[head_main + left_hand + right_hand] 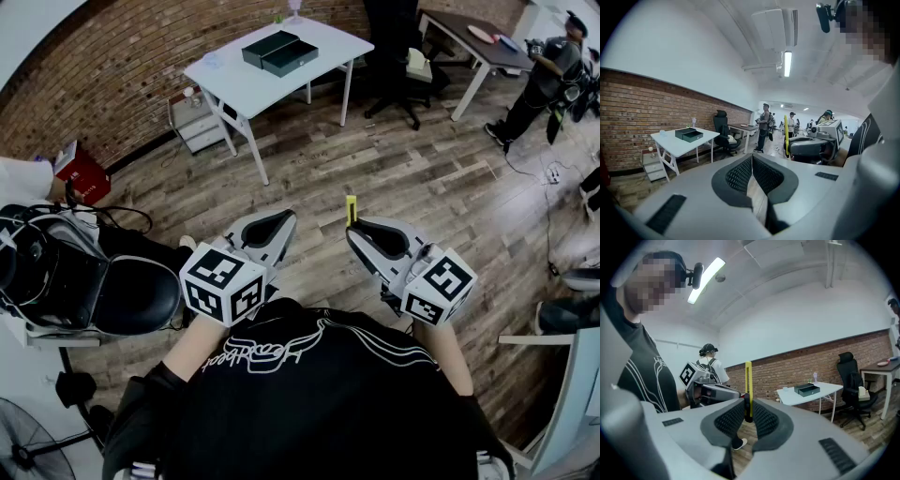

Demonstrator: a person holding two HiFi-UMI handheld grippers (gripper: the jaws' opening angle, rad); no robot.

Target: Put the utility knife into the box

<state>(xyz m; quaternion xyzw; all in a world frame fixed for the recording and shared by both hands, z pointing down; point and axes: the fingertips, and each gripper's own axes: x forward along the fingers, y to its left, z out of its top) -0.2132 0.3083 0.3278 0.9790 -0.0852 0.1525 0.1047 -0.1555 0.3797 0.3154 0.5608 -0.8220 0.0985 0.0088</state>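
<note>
Carrying is the step in hand: the left gripper [281, 217] is clenched on nothing, and the right gripper [354, 225] grasps the yellow utility knife [351, 208] upright. The next move likely calls for reaching the far box [281, 52] on the white table [246, 92].

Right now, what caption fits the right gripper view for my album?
Right gripper clamps a yellow utility knife upright, away from the box on the white table.
</note>
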